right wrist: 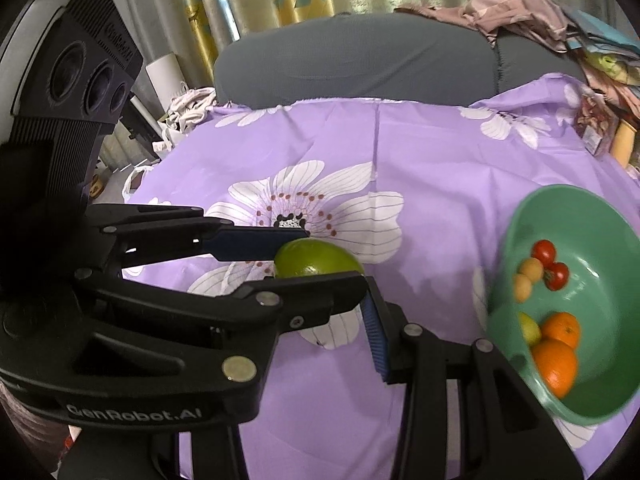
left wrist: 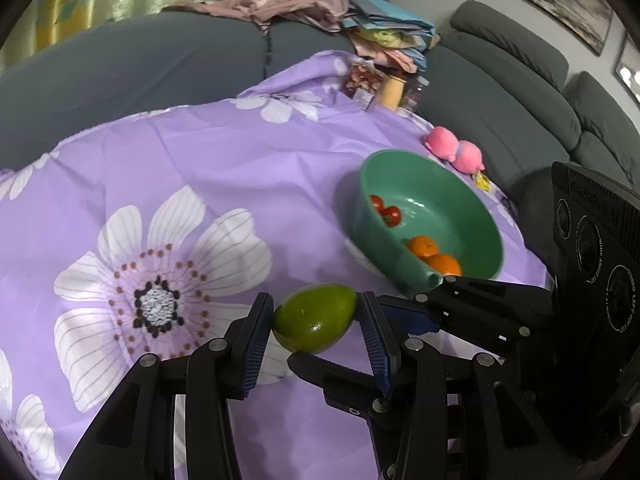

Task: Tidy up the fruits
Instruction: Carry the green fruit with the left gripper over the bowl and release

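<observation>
A green mango (left wrist: 315, 318) sits between the blue pads of my left gripper (left wrist: 316, 320), which is shut on it just above the purple flowered cloth (left wrist: 200, 168). The mango (right wrist: 316, 260) and the left gripper (right wrist: 296, 256) also show in the right wrist view. A green bowl (left wrist: 476, 204) stands to the right, holding two oranges (left wrist: 434, 256) and red tomatoes (left wrist: 386, 210). In the right wrist view the bowl (right wrist: 600, 216) also holds small yellowish fruits (right wrist: 528, 278). My right gripper (left wrist: 436, 300) crosses close behind the left one, by the bowl's near rim; only one of its fingers (right wrist: 376, 340) shows in its own view.
A grey sofa (left wrist: 500, 92) wraps around the back and right. Pink plush toys (left wrist: 454, 150) lie beyond the bowl. Snack packets and a jar (left wrist: 376, 86) stand at the far edge of the cloth. Piled clothes (left wrist: 304, 0) lie on the sofa back.
</observation>
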